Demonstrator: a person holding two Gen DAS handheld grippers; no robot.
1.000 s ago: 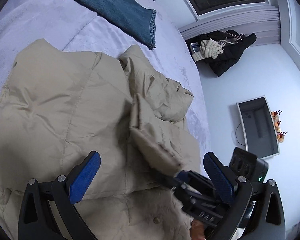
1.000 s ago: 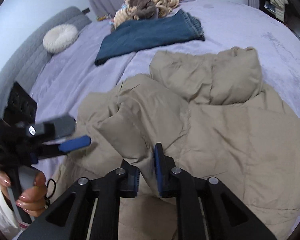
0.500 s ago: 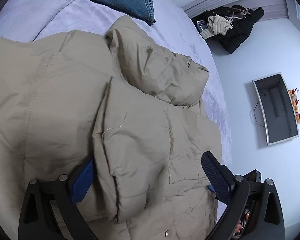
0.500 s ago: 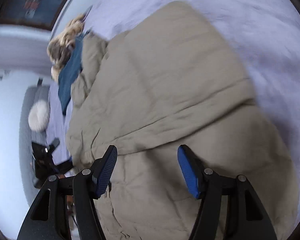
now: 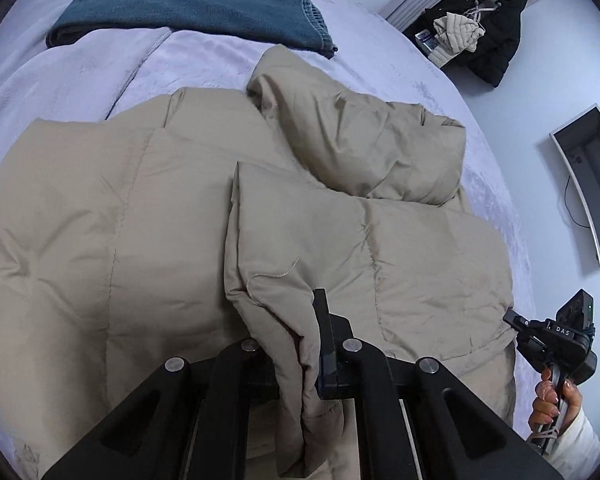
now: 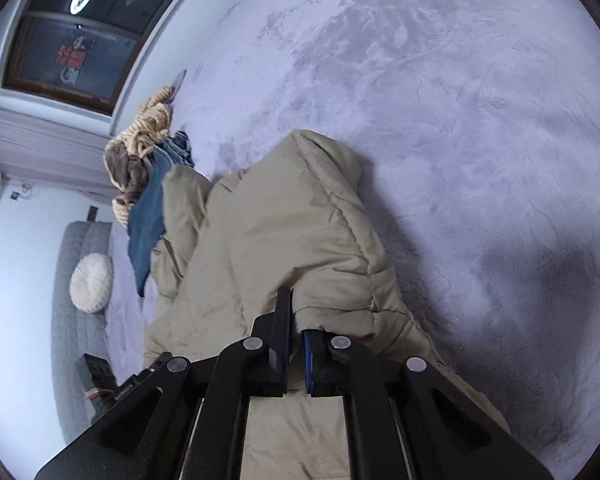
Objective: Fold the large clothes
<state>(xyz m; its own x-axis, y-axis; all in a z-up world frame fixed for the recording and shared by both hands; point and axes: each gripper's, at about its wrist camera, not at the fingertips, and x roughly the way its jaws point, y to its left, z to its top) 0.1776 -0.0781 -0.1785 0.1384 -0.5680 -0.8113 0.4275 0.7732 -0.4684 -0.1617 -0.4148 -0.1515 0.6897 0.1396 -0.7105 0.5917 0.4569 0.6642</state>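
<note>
A beige puffer jacket (image 5: 148,216) lies spread on the lavender bed (image 5: 100,68). One side panel is folded over its middle and the hood (image 5: 364,136) is bunched at the far end. My left gripper (image 5: 296,344) is shut on the near edge of the folded panel. My right gripper (image 6: 296,336) is shut on the jacket's edge (image 6: 332,280) at the bed's right side. The right gripper also shows in the left wrist view (image 5: 548,336), at the jacket's right edge.
Folded blue jeans (image 5: 188,4) and a tan knit bundle (image 6: 140,148) lie at the bed's far end. A round white cushion (image 6: 91,282) leans on the grey headboard. Dark clothes (image 5: 484,40) hang by the wall; a monitor (image 5: 592,180) stands at the right.
Both grippers were open half a second ago over the jacket; now both have shut on its fabric. A second ago the right gripper was shut and the left open.
</note>
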